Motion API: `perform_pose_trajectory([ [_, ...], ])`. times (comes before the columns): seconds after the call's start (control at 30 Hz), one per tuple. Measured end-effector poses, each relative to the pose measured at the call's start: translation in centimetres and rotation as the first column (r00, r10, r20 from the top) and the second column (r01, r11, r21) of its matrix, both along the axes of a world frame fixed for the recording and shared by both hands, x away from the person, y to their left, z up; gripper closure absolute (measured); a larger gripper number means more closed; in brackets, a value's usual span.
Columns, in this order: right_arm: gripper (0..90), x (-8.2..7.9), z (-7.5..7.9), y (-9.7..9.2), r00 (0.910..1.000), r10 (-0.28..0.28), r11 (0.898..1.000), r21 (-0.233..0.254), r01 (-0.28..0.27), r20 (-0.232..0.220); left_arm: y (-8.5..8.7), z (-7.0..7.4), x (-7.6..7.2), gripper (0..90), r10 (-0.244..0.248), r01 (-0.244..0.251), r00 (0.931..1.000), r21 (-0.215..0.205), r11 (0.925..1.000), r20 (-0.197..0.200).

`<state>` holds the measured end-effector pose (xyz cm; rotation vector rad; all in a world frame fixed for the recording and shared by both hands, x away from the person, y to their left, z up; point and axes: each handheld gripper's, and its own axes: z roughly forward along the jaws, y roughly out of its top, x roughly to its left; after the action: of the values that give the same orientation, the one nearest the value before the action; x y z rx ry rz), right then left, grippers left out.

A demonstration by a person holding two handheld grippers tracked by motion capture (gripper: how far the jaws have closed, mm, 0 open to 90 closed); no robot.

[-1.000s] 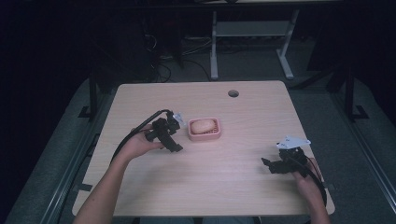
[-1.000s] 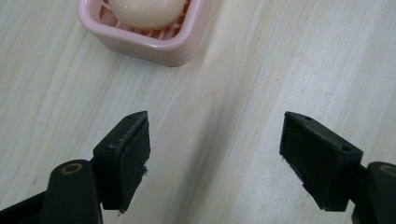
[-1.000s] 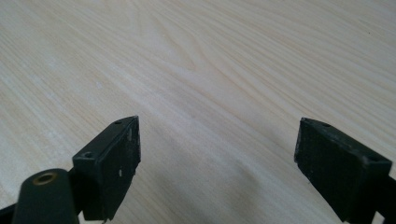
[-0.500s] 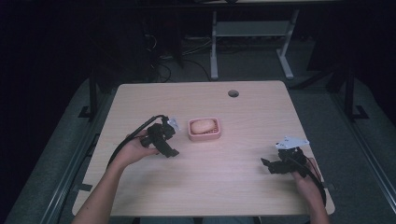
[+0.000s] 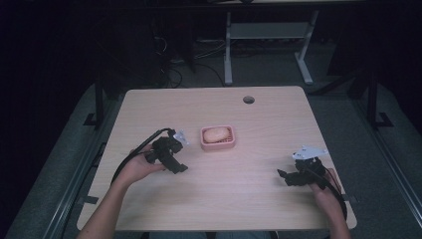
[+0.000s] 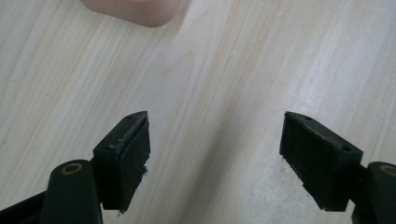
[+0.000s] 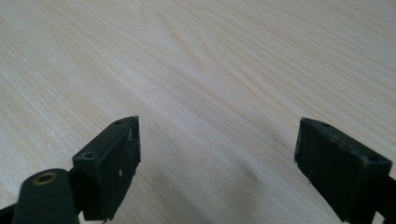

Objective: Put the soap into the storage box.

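Since a second ago, the left gripper (image 5: 171,158) has drawn back from the pink dish (image 5: 217,138) toward the table's (image 5: 149,107) left edge and near side, jaws spread and empty over bare wood. That dish, holding a pale rounded lump (image 5: 216,134), sits near the table's middle, to the right of and just beyond this gripper, the nearer one. Close to the near right corner, the right gripper (image 5: 293,177) hovers, jaws spread too, well apart from the dish.
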<state>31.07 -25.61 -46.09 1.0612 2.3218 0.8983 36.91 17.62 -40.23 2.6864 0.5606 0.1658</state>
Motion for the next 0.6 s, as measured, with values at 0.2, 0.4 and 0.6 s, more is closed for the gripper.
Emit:
perform_pose_trajectory([
  [0.2,13.9,0.0,0.0,0.1,1.0000,0.004,1.000,-0.003,-0.004,-0.003,0.3,-0.4,-1.0,24.4,0.003,-0.003,1.0000,-0.007,1.0000,0.006],
  [0.4,13.9,0.0,-0.1,0.2,1.0000,0.007,1.000,-0.007,-0.007,-0.006,0.9,-0.9,-1.9,24.4,0.008,-0.007,0.9999,-0.006,1.0000,0.009],
  [0.6,13.9,0.0,-0.1,0.2,0.9999,0.011,1.000,-0.011,-0.011,-0.002,1.4,-1.3,-2.8,24.4,0.018,-0.018,0.9997,-0.014,0.9997,0.014],
])
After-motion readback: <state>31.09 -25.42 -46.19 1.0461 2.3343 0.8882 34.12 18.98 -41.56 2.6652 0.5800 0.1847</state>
